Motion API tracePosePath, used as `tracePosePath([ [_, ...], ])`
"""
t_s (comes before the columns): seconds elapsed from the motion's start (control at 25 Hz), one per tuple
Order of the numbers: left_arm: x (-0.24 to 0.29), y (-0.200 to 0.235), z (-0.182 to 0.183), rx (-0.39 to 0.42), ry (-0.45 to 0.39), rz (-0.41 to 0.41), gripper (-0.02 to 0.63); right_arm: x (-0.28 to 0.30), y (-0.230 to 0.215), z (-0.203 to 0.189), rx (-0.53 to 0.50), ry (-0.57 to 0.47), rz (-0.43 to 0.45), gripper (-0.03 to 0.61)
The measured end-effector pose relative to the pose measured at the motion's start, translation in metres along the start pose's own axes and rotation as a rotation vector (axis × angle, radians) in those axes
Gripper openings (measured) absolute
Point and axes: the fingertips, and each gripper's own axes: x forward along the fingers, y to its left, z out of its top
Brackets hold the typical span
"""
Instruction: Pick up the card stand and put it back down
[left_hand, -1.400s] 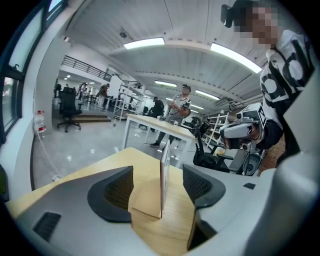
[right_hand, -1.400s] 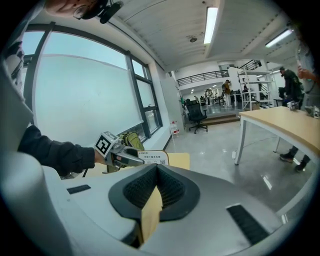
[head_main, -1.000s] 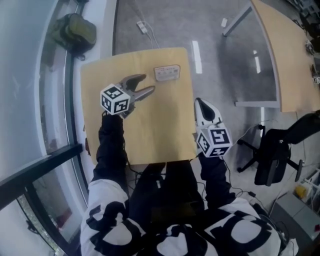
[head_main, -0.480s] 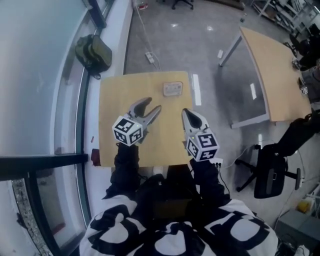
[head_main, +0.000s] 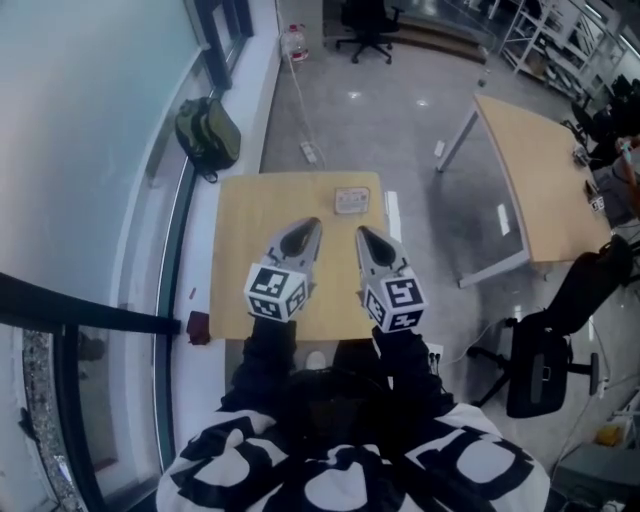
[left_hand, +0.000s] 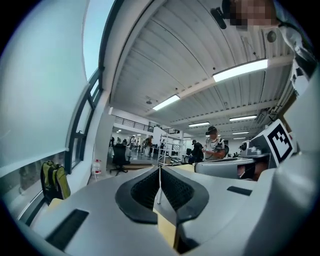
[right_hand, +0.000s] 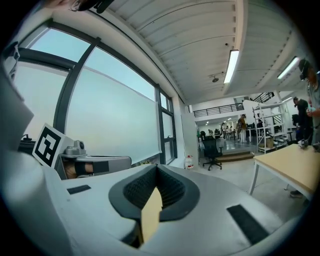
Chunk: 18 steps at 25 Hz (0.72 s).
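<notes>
While its jaws close on nothing, the grey left tool (head_main: 310, 227) hangs beside the grey right tool (head_main: 362, 233) over the square light-wood desk (head_main: 236, 262).
Both tools point away from the person, tips near each other. The left jaws are almost tip to tip, and the right jaws are pressed together and empty. The small pale rectangular card stand (head_main: 350, 201) sits ahead of them near the desk's far edge, apart from both. An olive-green backpack (head_main: 208, 136) lies on the floor by the window.

floor (head_main: 420, 130): glossy grey | left: window wall (head_main: 90, 120) | right: wooden table (head_main: 530, 170), black office chair (head_main: 540, 365) | ceiling: strip lights (left_hand: 240, 70)
</notes>
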Motion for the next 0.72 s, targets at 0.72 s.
tracePosePath([
  [0.72,-0.034,-0.041,0.032,0.069,-0.048,0.063,0.011,-0.023,0.035,0.04,-0.09,-0.093,0.033,0.018],
])
